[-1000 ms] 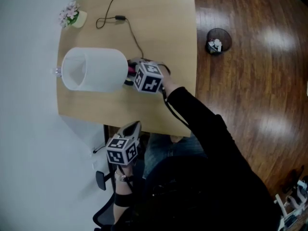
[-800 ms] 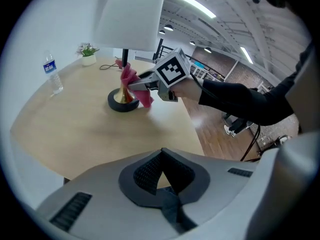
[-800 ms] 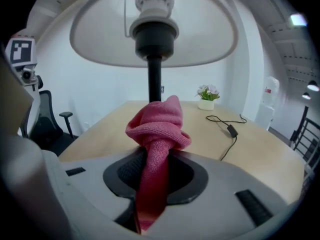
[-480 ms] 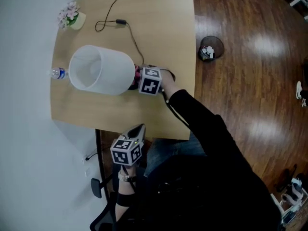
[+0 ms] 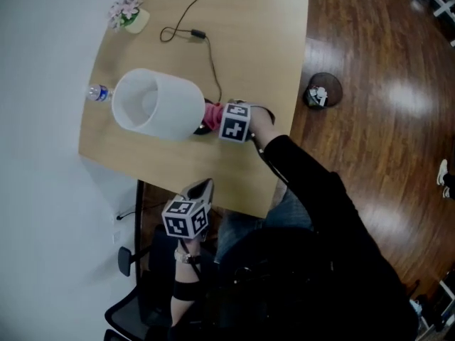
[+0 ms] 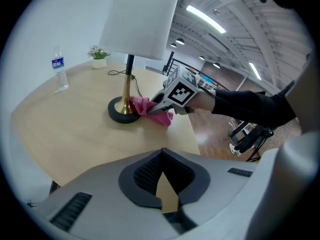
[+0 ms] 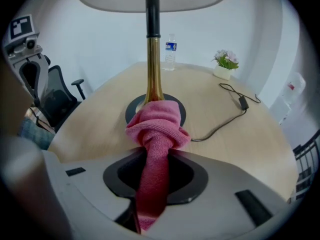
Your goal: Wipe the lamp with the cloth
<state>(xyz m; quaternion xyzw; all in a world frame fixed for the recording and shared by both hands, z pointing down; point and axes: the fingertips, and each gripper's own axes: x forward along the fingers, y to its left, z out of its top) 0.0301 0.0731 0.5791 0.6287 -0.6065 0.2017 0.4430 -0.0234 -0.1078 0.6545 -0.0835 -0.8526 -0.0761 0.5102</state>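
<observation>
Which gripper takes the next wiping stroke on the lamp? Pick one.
Right. The right gripper grips the pink cloth at the lamp base; the left gripper is empty, back at the table edge.

On the lamp (image 6: 140, 19), a white shade (image 5: 153, 105), a brass-gold stem (image 7: 152, 69) and a black base (image 6: 120, 115) are shown. A pink cloth (image 7: 157, 129) is seen at the lamp's base. Beside the lamp, a cube (image 5: 234, 121) is patterned with black-and-white squares. Under the lamp, pale wood is shown by the table (image 5: 263, 41).
</observation>
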